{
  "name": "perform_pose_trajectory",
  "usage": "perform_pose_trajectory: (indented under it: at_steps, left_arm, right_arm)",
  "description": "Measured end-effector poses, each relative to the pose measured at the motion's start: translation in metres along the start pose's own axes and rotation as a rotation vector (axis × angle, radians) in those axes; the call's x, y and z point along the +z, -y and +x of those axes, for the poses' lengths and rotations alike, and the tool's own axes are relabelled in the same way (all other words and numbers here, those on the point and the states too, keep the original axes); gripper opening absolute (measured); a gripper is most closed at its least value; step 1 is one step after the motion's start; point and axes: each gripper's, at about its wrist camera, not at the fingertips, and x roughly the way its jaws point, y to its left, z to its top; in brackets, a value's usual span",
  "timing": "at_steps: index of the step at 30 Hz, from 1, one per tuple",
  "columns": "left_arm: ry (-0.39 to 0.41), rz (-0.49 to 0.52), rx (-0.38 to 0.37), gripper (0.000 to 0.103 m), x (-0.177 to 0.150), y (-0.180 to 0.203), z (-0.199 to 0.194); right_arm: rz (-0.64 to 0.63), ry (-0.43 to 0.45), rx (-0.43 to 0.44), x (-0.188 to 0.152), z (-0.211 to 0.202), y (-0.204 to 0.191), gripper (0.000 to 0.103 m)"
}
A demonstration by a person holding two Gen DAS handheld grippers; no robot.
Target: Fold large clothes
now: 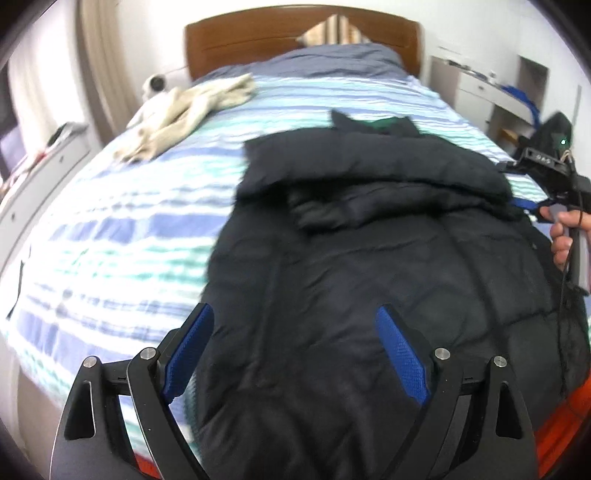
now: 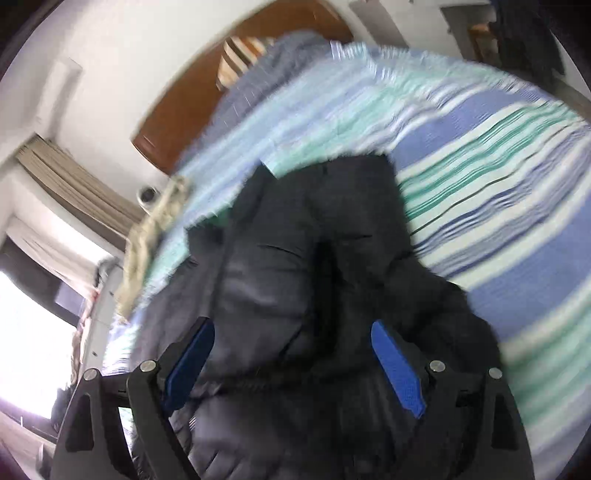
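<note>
- Two hand-held grippers, left [image 1: 295, 350] and right [image 2: 291, 363], hover wide open and empty over a black padded jacket [image 1: 369, 258] on the bed [image 1: 110, 221].
- Best to pinch the near hem at both corners evenly, judging by its puffy bulk.

A jacket [image 1: 369, 258] lies spread on the bed [image 1: 110, 229], toward its foot, one part folded over across its upper half. Beyond the jacket and to its left, a crumpled garment [image 1: 184, 110] rests on the bed. Behind the jacket, at the head of the bed, a pillow [image 1: 332, 31] leans against the headboard [image 1: 240, 40]. A cabinet [image 1: 476, 88] stands right of the headboard.
</note>
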Motion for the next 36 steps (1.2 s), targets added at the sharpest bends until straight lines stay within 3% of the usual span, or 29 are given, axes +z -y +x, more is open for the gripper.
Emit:
perform_pose_trajectory:
  at_steps: [1, 2, 4, 6, 8, 10, 11, 16, 20, 22, 24, 25, 28, 32, 36]
  left_arm:
    - [-0.008, -0.015, 0.014, 0.09, -0.005, -0.008, 0.0]
    - [-0.015, -0.029, 0.025, 0.09, -0.009, -0.014, 0.0]
    - [-0.023, -0.045, 0.024, 0.09, -0.013, -0.018, 0.003]
    - [-0.031, -0.051, 0.015, 0.09, -0.012, -0.018, 0.007]
    - [-0.048, -0.04, -0.002, 0.09, -0.006, -0.013, 0.015]
    - [-0.055, -0.017, -0.01, 0.09, 0.009, -0.003, 0.023]
    - [-0.043, -0.006, -0.008, 0.09, 0.018, 0.001, 0.024]
    - [0.092, 0.012, 0.023, 0.094, 0.103, 0.017, 0.047]
    - [0.067, 0.045, 0.042, 0.093, 0.151, 0.035, 0.108]
    - [0.01, 0.072, 0.071, 0.093, 0.151, 0.042, 0.145]
    - [-0.119, 0.102, 0.068, 0.096, 0.135, 0.046, 0.189]
    - [-0.128, 0.086, 0.045, 0.099, 0.123, 0.043, 0.203]
    - [-0.132, 0.025, 0.024, 0.102, 0.115, 0.035, 0.211]
    - [-0.125, 0.034, 0.01, 0.102, 0.115, 0.033, 0.203]
    - [-0.095, 0.021, -0.02, 0.097, 0.128, 0.025, 0.17]
  right_arm:
    - [-0.019, -0.02, 0.006, 0.002, 0.009, -0.004, 0.029]
    - [-0.049, -0.004, -0.024, 0.004, 0.007, -0.009, 0.021]
    - [-0.108, 0.103, -0.039, 0.01, -0.015, -0.02, 0.018]
    - [-0.169, 0.18, -0.097, 0.012, -0.031, -0.027, 0.018]
    - [-0.261, 0.152, -0.202, 0.009, -0.025, -0.03, 0.024]
    - [-0.302, 0.032, -0.31, 0.005, -0.005, -0.022, 0.062]
    - [-0.304, 0.022, -0.33, 0.002, -0.004, -0.019, 0.067]
    - [-0.384, 0.187, -0.217, -0.006, -0.045, -0.046, 0.067]
    - [-0.483, 0.161, -0.119, 0.003, -0.03, -0.08, 0.067]
    - [-0.476, 0.104, -0.117, 0.007, -0.004, -0.078, 0.067]
    - [-0.421, -0.031, -0.165, 0.009, 0.04, -0.061, 0.066]
    - [-0.383, -0.11, -0.155, 0.003, 0.063, -0.046, 0.066]
    - [-0.407, -0.09, -0.173, -0.007, 0.075, -0.04, 0.066]
    - [-0.423, -0.061, -0.181, -0.014, 0.077, -0.039, 0.066]
    - [-0.411, -0.036, -0.157, -0.017, 0.07, -0.036, 0.066]
